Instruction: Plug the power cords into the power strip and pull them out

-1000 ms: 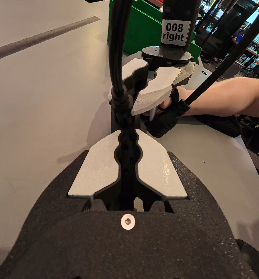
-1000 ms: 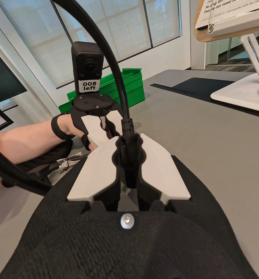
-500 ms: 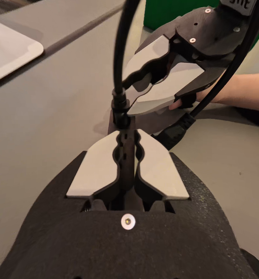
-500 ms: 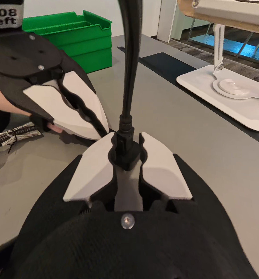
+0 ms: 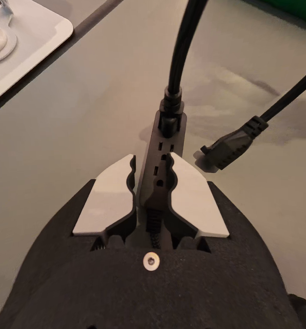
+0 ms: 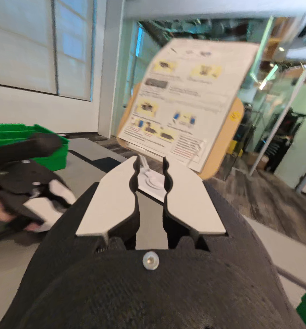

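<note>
The dark power strip lies on the grey table, its near end between the fingers of my left gripper. The jaws stand apart, the left finger clear of the strip's side. One black plug sits in the strip's far socket, and its cord arcs up and away. A second black plug lies loose on the table to the right of the strip. My right gripper is open and empty, raised off the table. The left gripper shows blurred at its left.
A white stand base sits at the table's far left on a dark strip. The stand holds an instruction sheet on a board. A green bin stands at the back. The strip's braided cable runs back under my left gripper. My hands' fingertips stand some 20 centimeters from each other.
My right gripper has let go of the plug, which now sits in the far socket, and has swung up and away. My left gripper's jaws have widened around the strip.
</note>
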Tool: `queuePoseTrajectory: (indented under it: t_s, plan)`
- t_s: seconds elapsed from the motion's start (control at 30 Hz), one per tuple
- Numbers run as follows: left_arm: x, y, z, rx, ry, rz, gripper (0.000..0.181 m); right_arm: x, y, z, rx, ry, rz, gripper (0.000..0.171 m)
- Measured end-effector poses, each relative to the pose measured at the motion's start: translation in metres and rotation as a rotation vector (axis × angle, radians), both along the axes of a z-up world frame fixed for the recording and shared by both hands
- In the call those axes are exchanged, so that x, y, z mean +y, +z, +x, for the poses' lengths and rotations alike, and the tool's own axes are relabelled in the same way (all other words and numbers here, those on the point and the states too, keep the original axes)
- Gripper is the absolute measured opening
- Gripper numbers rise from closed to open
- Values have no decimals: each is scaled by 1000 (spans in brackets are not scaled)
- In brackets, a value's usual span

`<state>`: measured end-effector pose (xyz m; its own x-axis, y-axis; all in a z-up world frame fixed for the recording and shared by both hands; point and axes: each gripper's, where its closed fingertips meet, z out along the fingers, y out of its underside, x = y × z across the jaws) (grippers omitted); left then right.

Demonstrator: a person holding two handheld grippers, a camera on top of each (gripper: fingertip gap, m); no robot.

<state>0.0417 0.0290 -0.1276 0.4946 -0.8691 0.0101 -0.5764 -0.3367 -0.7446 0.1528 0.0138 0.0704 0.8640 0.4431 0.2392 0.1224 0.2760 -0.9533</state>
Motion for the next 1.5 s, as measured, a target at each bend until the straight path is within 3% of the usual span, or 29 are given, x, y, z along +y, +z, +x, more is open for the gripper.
queuePoseTrajectory:
  t_s: [0.1,0.17,0.23,0.33,0.5,0.6,0.7,0.77,0.83,0.87,0.93,1.1,1.33,1.5]
  plan:
    - [3,-2,-4,3,11,-15,44,-46,-8,-61,-128,167,38,14]
    - [-3,-7,-1,6,-16,-57,47,-55,-51,-103,-271,281,-87,5]
    - [-10,-10,3,-9,-43,-108,47,-45,-113,-122,-401,309,-355,8]
    - [-16,-28,-1,92,-80,-134,45,-41,-174,-125,-477,348,-612,3]
    - [-17,-29,-4,164,-64,-88,45,-30,-204,-82,-856,170,-690,0]
    - [-18,-29,-8,190,-11,-121,45,-29,-209,-59,-900,148,-783,1]
    - [-18,-29,-9,186,47,-144,45,-17,-209,-28,-852,95,-889,1]
    - [-16,-28,-6,155,93,-157,45,2,-201,-12,-800,10,-839,0]
    - [-12,-27,-1,110,134,-149,45,22,-174,-31,-564,18,-634,7]
    - [-10,-27,1,98,146,-144,45,22,-159,-48,-405,72,-564,20]
    - [-8,-28,4,97,159,-127,45,18,-145,-72,-172,148,-536,27]
    - [-7,-28,6,105,172,-102,45,37,-173,-70,-163,15,-620,37]
    - [-4,-29,12,90,179,-68,45,49,-173,-68,62,-23,-628,17]
    - [-5,-28,10,86,196,-89,45,56,-177,-73,107,-80,-658,20]
